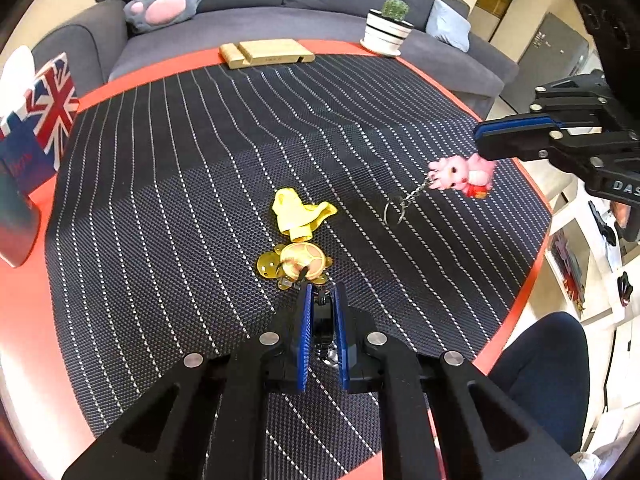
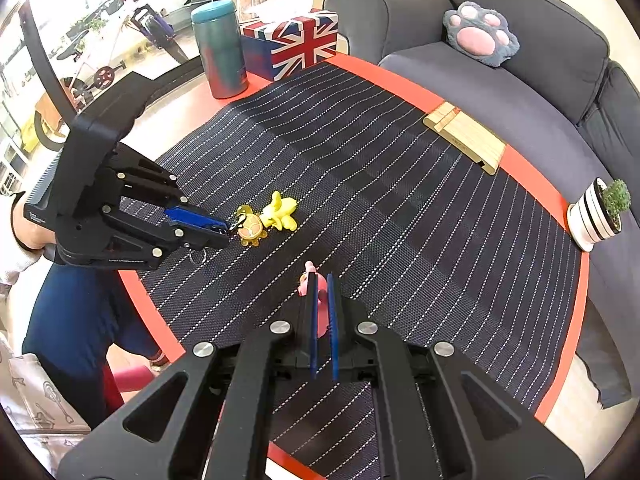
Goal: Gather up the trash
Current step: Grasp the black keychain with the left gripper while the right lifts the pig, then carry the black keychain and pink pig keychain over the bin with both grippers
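Counted on the red worktop point(image 1: 132, 80), over one dark striped mat point(image 1: 224, 168):

- One yellow turtle keychain point(image 1: 298, 262), lying mid-mat; clip end caught in left tongs point(image 1: 320, 296), clamped shut on its black clasp.
- One crumpled yellow scrap point(image 1: 298, 212), just beyond the turtle, touching or nearly so.
- One pink figure keychain point(image 1: 460, 174), with chain and ring trailing, lifted off the mat; pinched in right tongs point(image 2: 322, 280), closed on it.
- One wooden stand point(image 1: 264, 54), far edge.
- One potted cactus point(image 1: 388, 26), far corner.
- One flag-printed tissue box point(image 2: 292, 42).
- One teal tumbler point(image 2: 220, 50), beside the box.

Behind: one grey sofa point(image 1: 240, 24), one paw cushion point(image 1: 164, 0).
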